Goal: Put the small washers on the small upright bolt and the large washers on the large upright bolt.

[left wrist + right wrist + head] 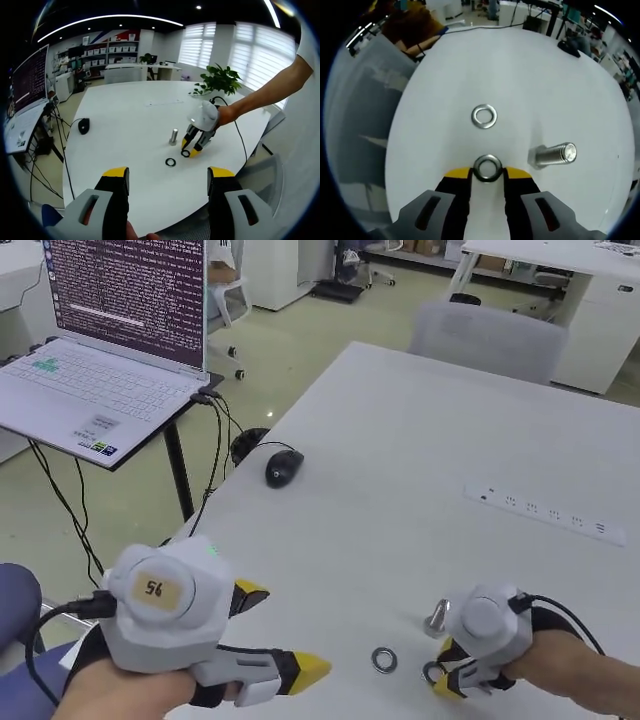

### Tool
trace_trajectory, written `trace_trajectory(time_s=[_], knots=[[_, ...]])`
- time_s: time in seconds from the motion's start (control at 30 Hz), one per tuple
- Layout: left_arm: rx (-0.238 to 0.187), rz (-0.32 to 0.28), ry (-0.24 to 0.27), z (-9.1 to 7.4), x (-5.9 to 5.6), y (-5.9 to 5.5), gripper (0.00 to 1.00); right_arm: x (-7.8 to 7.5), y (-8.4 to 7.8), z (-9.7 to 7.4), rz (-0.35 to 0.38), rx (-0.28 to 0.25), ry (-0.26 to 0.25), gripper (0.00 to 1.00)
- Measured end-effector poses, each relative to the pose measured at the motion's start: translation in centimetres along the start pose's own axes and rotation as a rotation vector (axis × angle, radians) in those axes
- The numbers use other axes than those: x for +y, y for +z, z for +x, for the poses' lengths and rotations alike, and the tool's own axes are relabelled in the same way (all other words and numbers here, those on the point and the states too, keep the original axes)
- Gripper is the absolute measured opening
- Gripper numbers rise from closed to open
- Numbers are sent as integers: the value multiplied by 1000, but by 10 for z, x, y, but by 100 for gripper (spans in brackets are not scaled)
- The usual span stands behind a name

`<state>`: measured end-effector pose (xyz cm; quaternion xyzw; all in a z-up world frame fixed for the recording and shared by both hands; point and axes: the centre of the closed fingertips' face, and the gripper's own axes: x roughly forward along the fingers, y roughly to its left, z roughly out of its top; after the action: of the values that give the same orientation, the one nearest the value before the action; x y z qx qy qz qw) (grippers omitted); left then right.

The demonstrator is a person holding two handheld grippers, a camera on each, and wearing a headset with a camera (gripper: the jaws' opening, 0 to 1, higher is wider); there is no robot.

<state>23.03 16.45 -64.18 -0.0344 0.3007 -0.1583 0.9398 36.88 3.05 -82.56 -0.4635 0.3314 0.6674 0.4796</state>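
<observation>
A steel bolt (437,618) stands upright on the white table (400,440); the right gripper view shows the bolt (555,154) to the right of the jaws. My right gripper (487,175) is shut on a washer (487,167), held flat between its yellow tips just above the table. Its far rim shows at the gripper (440,677) in the head view. A second washer (484,116) lies loose just beyond it, and this loose washer (384,659) is left of the right gripper. My left gripper (168,172) hangs open at the table's near edge, holding nothing.
A black mouse (284,468) lies near the table's left edge, and a white power strip (550,510) at the right. A laptop (100,380) on a stand with hanging cables sits off the table's left side. A grey chair (485,340) stands at the far end.
</observation>
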Motion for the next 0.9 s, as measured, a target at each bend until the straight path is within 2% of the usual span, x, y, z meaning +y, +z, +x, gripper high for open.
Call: trace_trajectory(time_s=[0.33,0.57,0.9], knots=[[1,-1,-3,2,-1,1,62,0,2,1,29,-8,-4,24],[3,-2,2,3,2,1,62,-1,1,0,61,-16,-22,23],[8,-2,-1,4,3,0,62,-7,-1,-18,115,-46,-51,23]])
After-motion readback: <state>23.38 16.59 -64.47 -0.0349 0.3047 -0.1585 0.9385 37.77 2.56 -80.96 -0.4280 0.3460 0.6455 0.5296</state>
